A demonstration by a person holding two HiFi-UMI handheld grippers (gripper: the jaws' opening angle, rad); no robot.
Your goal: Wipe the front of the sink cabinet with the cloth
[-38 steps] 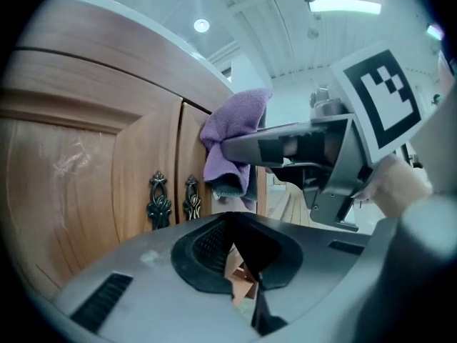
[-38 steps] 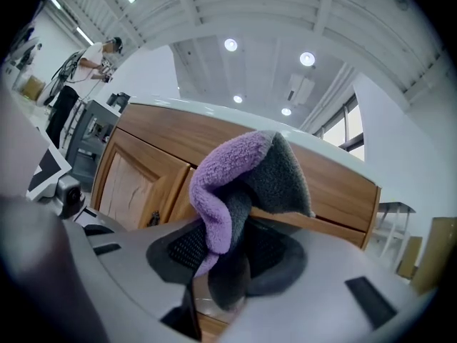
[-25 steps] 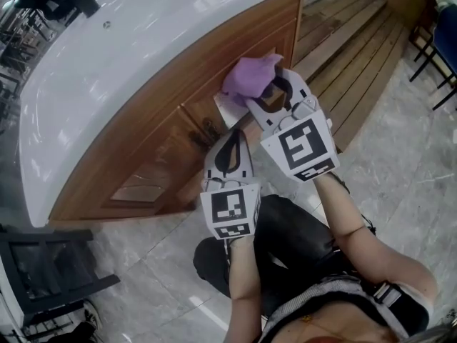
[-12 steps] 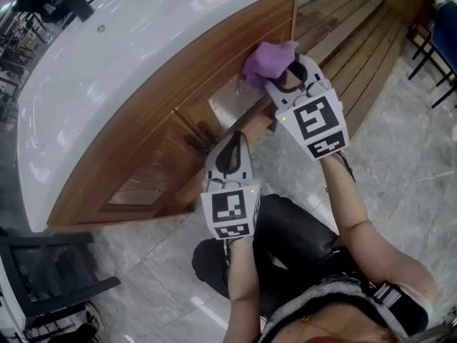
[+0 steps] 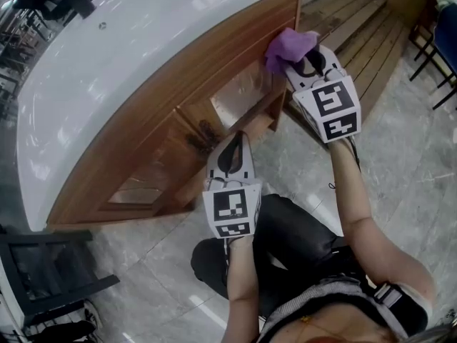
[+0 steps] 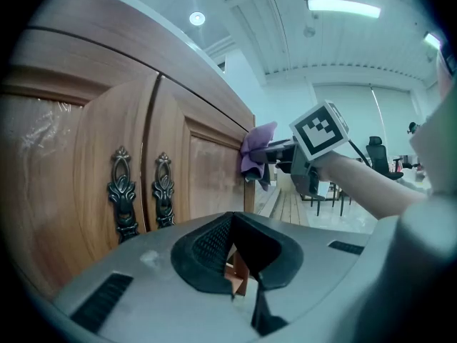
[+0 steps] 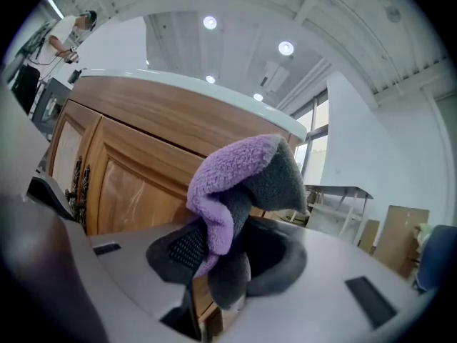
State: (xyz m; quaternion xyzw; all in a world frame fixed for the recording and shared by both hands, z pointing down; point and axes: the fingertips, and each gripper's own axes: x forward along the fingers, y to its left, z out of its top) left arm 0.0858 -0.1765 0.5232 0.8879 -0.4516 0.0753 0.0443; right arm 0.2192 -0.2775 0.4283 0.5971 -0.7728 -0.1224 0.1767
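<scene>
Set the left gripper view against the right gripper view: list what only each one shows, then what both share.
Only the left gripper view shows the right tool from outside, with its marker cube and the person's forearm. It also shows the left tool shut on nothing.

Only the right gripper view shows the right tool's jaws up close, clamped on the cloth, and a table in the background.

Both show the cloth held at the wooden cabinet front.

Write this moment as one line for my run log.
step: wiping | right gripper: shut on cloth | cloth: against cabinet front, upper corner | left gripper: shut, empty, near door handles
</scene>
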